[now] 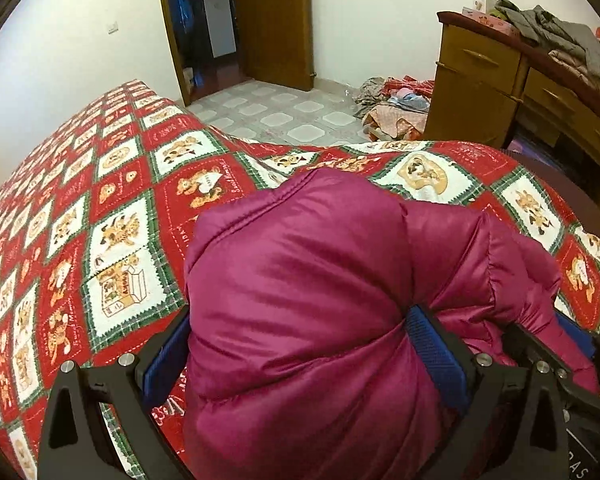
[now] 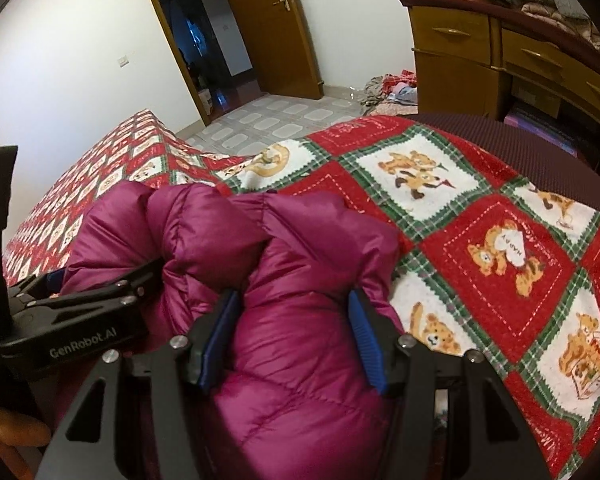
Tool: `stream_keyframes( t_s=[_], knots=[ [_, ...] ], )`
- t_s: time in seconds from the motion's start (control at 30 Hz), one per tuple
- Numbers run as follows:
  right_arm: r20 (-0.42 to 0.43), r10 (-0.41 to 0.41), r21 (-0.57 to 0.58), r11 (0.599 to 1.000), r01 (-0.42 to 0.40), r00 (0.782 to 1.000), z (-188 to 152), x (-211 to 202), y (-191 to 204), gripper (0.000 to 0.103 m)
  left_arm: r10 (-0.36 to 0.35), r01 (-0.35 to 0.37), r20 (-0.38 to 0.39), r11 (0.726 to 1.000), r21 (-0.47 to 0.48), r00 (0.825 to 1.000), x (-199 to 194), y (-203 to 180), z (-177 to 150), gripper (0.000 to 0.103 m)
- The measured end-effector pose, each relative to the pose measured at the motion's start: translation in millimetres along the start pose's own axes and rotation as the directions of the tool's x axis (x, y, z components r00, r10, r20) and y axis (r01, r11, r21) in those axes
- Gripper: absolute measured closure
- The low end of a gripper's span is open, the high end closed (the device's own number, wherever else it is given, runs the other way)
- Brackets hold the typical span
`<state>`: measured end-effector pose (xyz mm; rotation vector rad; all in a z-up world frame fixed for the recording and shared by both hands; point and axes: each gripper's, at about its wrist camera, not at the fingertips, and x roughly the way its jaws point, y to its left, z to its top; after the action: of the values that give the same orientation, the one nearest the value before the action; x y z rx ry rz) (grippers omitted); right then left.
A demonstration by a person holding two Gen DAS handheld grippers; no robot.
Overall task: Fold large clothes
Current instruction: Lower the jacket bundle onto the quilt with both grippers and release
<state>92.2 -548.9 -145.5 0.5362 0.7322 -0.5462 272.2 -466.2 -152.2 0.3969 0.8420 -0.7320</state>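
A puffy magenta down jacket (image 1: 300, 280) lies bunched on the bed; it also shows in the right wrist view (image 2: 300, 280). My left gripper (image 1: 300, 344) has its blue-padded fingers (image 1: 436, 356) pressed into both sides of a thick fold of the jacket. My right gripper (image 2: 292, 336) grips another thick fold between its blue pads (image 2: 366, 340). The right gripper shows at the right edge of the left wrist view (image 1: 552, 364), and the left gripper shows at the left of the right wrist view (image 2: 80, 300), both close side by side on the jacket.
The bed carries a red, green and white patchwork quilt (image 1: 100, 220) with bear pictures. A wooden dresser (image 1: 492, 80) with piled clothes stands at the right. Clothes lie heaped on the tiled floor (image 1: 396, 104). An open wooden door (image 1: 276, 20) is at the back.
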Motion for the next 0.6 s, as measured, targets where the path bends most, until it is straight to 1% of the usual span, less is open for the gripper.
stream_keyframes(
  t_s=[0.2,0.27,0.33,0.37,0.47,0.5,0.53,0.6],
  knots=[
    [-0.004,-0.025,-0.019,1.0,0.025,1.0,0,0,3,0.042,-0.038,0.038,-0.009,0.999,-0.031,0.999,-16,12,-12,0.001],
    [-0.006,-0.032,-0.025,0.999,0.032,0.999,1,0,4,0.04,-0.073,0.071,-0.024,0.995,-0.063,0.997,-29,18,-21,0.001],
    [-0.008,-0.037,-0.027,0.999,0.037,0.999,2,0,3,0.039,-0.092,0.09,-0.025,0.993,-0.079,0.995,-47,21,-31,0.001],
    [-0.011,-0.041,-0.028,0.999,0.041,0.999,2,-2,3,0.038,-0.09,0.088,-0.021,0.993,-0.078,0.996,-54,21,-35,0.001],
    [-0.029,-0.055,-0.03,0.998,0.054,0.998,2,-14,6,0.036,-0.048,0.049,0.014,0.997,-0.052,0.999,-82,21,-51,0.001],
    [-0.02,-0.061,-0.038,0.997,0.06,0.998,0,-24,7,0.034,-0.04,0.042,0.03,0.998,-0.041,0.999,-89,20,-56,0.001],
    [0.003,-0.066,-0.049,0.997,0.066,0.998,-4,-39,9,0.028,-0.031,0.033,0.044,0.999,-0.028,0.999,-95,20,-61,0.001],
    [0.039,-0.061,-0.062,0.996,0.063,0.997,-16,-65,11,0.022,-0.012,0.013,0.057,1.0,-0.011,0.998,-100,20,-68,0.001]
  ],
)
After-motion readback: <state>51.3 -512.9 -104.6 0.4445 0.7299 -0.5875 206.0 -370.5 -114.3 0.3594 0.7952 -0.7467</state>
